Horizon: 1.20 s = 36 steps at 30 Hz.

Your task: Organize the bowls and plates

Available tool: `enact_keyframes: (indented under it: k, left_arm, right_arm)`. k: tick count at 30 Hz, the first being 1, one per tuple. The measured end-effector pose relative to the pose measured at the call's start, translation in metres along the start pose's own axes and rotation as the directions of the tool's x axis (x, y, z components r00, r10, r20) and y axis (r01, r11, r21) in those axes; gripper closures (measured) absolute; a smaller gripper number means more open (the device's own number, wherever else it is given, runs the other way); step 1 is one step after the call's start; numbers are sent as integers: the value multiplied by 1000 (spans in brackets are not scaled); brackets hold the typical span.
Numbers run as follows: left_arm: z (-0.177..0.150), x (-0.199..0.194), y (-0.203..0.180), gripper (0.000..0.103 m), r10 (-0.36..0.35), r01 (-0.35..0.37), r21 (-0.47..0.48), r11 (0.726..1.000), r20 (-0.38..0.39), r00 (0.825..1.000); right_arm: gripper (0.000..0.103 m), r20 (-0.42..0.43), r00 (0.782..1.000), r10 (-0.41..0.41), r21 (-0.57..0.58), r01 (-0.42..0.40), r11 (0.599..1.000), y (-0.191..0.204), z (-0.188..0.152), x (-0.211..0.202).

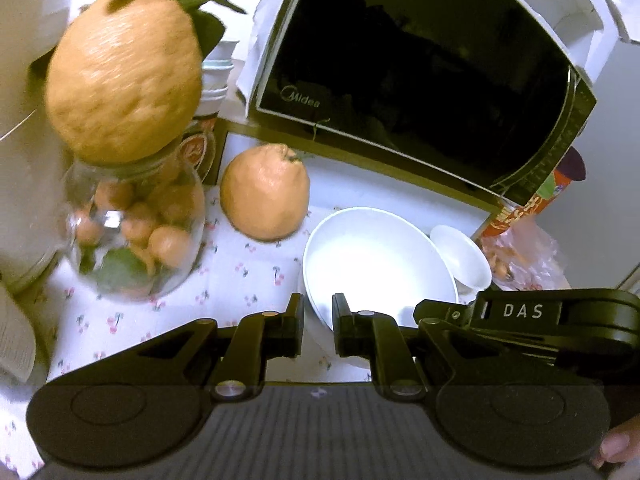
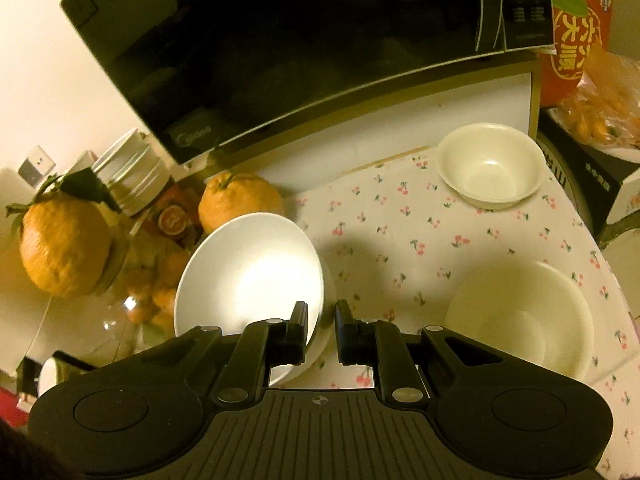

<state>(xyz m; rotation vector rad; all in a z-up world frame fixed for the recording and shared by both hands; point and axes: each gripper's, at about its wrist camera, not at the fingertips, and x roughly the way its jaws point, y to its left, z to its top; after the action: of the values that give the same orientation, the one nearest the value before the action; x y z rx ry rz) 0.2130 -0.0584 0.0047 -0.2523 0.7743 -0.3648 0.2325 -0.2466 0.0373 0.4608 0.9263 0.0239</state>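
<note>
A wide white bowl (image 1: 380, 268) hangs tilted above the flowered tablecloth (image 2: 400, 232). My left gripper (image 1: 318, 320) is shut on its near rim. The right gripper (image 1: 428, 312) reaches in from the right and grips the same bowl. In the right wrist view that bowl (image 2: 248, 272) tilts to the left, with my right gripper (image 2: 322, 324) shut on its edge. A second white rim (image 2: 326, 340) shows just beneath it. A small white bowl (image 2: 490, 164) stands at the back right of the cloth, also seen as the small bowl (image 1: 460, 258). A larger cream bowl (image 2: 520, 312) sits at the near right.
A black microwave (image 1: 420, 52) fills the back. A glass jar of small oranges (image 1: 136, 232) carries a big citrus fruit (image 1: 124, 76) at the left, and another citrus (image 1: 264, 192) lies beside it. Stacked paper cups (image 2: 132, 172), a red package (image 2: 576, 40) and a bag of oranges (image 2: 608, 112) crowd the edges.
</note>
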Motion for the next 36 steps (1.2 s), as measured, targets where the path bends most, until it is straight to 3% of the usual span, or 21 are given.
enact_keyframes:
  k: [10, 22, 29, 36]
  left_arm:
    - [-23, -15, 7, 90, -3, 1, -39, 999, -52, 999]
    - [-46, -20, 21, 90, 15, -21, -44, 999, -130, 991]
    - [-48, -20, 26, 90, 18, -22, -35, 999, -105, 994]
    - [-49, -10, 32, 90, 16, -24, -63, 998, -114, 993]
  right_arm:
    - [88, -11, 1000, 8, -3, -8, 1000, 3, -22, -21]
    - [88, -77, 996, 40, 18, -39, 999, -6, -54, -10]
    - [88, -75, 993, 94, 104, -86, 991, -19, -59, 3]
    - [88, -111, 990, 86, 124, -72, 990, -23, -64, 20]
